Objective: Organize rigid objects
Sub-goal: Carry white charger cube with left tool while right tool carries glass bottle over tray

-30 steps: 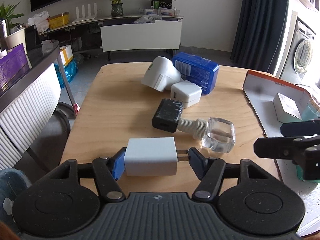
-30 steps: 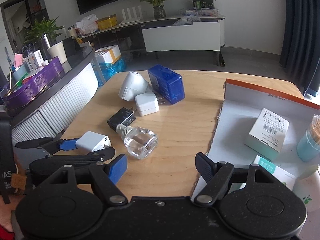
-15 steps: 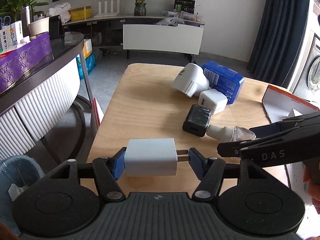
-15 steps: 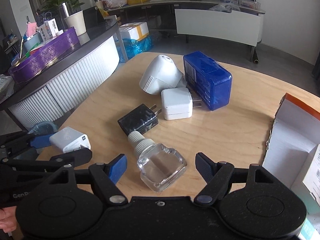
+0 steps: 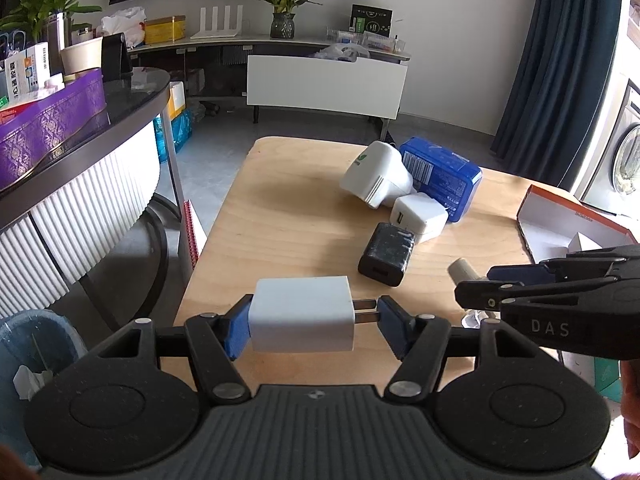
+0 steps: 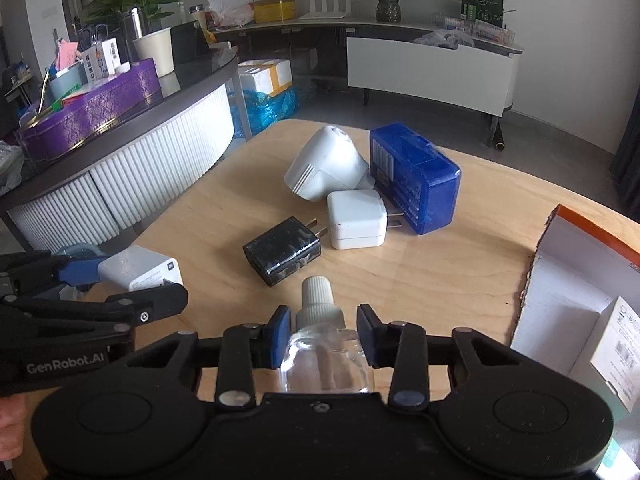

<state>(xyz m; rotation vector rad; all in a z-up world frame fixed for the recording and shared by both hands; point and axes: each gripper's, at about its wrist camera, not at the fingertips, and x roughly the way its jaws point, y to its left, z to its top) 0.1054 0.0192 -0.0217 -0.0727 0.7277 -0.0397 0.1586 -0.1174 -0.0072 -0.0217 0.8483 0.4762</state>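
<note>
On a pale, smooth wooden table (image 6: 460,280), the right gripper (image 6: 323,334) has just been closing its jaws, and its blue pads now press both sides of a clear, square-shouldered glass bottle with a ribbed white screw cap (image 6: 324,344) near the front edge. The left gripper (image 5: 310,326), jaws partway apart, clamps a matte white cube-shaped plastic charger (image 5: 302,314) endwise, metal prongs against one pad. Behind lie a scuffed black plastic charger (image 6: 282,250), a rounded white square charger (image 6: 356,220), a white wedge-shaped plug adapter (image 6: 326,166) and a glossy translucent blue plastic box (image 6: 414,184), clustered closely, with an open orange-edged cardboard box (image 6: 560,280) at the right
</note>
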